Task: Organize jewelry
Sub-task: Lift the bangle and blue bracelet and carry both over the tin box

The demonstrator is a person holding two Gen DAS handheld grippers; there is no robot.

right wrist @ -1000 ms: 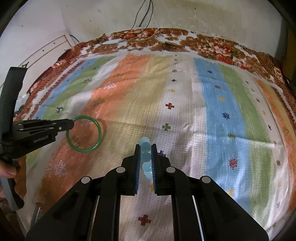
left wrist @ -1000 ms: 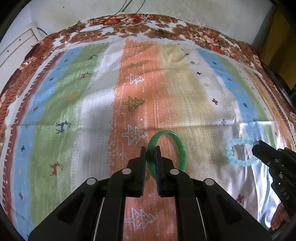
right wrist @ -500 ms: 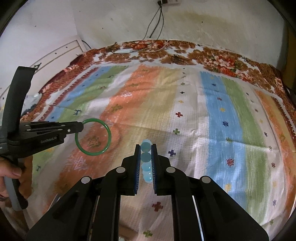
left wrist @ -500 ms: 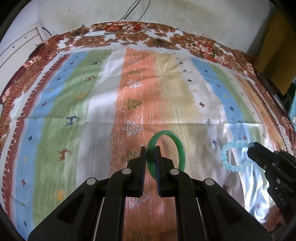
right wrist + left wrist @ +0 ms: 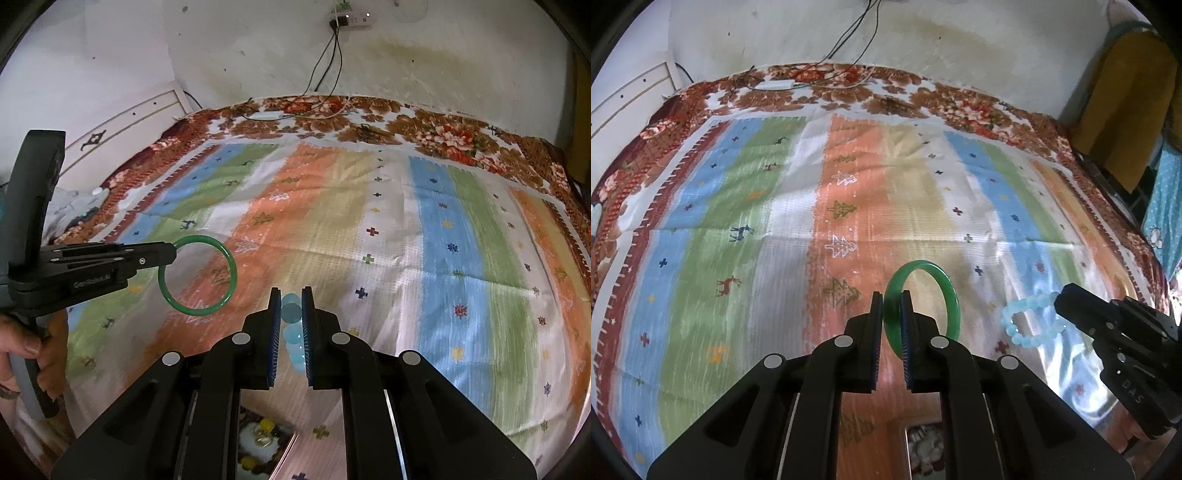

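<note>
My left gripper [image 5: 892, 299] is shut on a green bangle [image 5: 951, 291] and holds it in the air above the striped cloth; the bangle also shows in the right wrist view [image 5: 225, 258], clamped at the left gripper's tip [image 5: 168, 253]. My right gripper [image 5: 290, 297] is shut on a pale blue bead bracelet [image 5: 291, 314], also lifted off the cloth. In the left wrist view the bead bracelet [image 5: 1023, 314] hangs from the right gripper's tip [image 5: 1062, 301] at the right.
A striped patterned cloth [image 5: 849, 206] covers the bed. A box with jewelry shows under the grippers at the near edge [image 5: 258, 443], partly hidden, and in the left wrist view [image 5: 923, 446]. Cables and a white adapter [image 5: 774, 84] lie at the far edge by the wall.
Both grippers have risen and drawn back toward me with their bracelets held; more of the wall and the box at the near edge have come into view.
</note>
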